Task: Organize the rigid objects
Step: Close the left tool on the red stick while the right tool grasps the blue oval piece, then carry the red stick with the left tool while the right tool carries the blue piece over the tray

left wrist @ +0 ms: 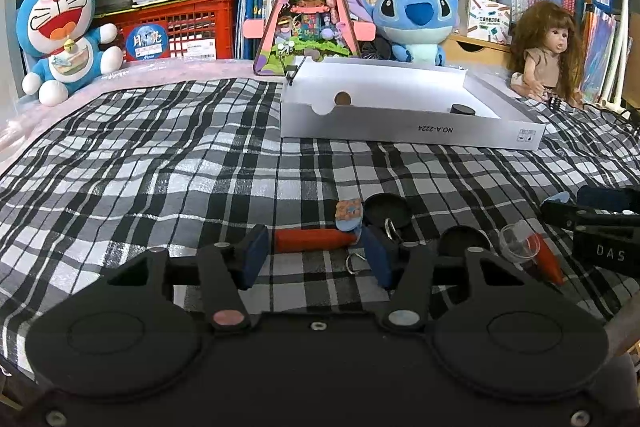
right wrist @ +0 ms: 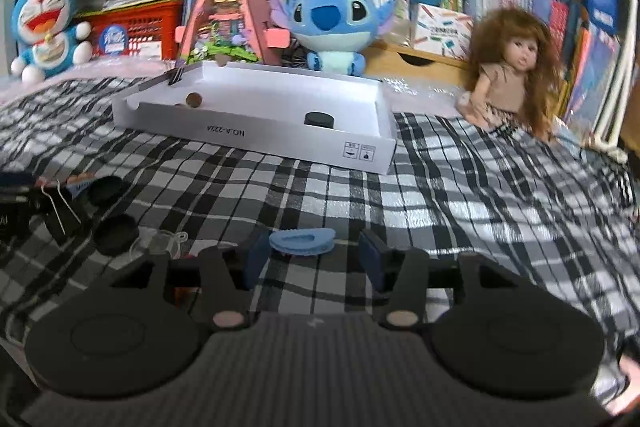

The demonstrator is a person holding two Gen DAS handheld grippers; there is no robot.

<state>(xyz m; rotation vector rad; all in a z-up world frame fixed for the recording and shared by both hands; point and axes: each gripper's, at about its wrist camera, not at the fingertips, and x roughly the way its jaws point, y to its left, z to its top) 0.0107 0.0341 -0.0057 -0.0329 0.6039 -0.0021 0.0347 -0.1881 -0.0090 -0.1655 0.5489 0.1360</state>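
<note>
Bare plaid cloth [right wrist: 460, 195] beside white tray [right wrist: 256, 141]

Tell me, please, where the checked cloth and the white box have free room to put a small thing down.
The white box is mostly bare between the brown disc and the black cap. The checked cloth is free left of the box, down to the left gripper. It is crowded around the orange stick, the black lids and the clear cup.
</note>
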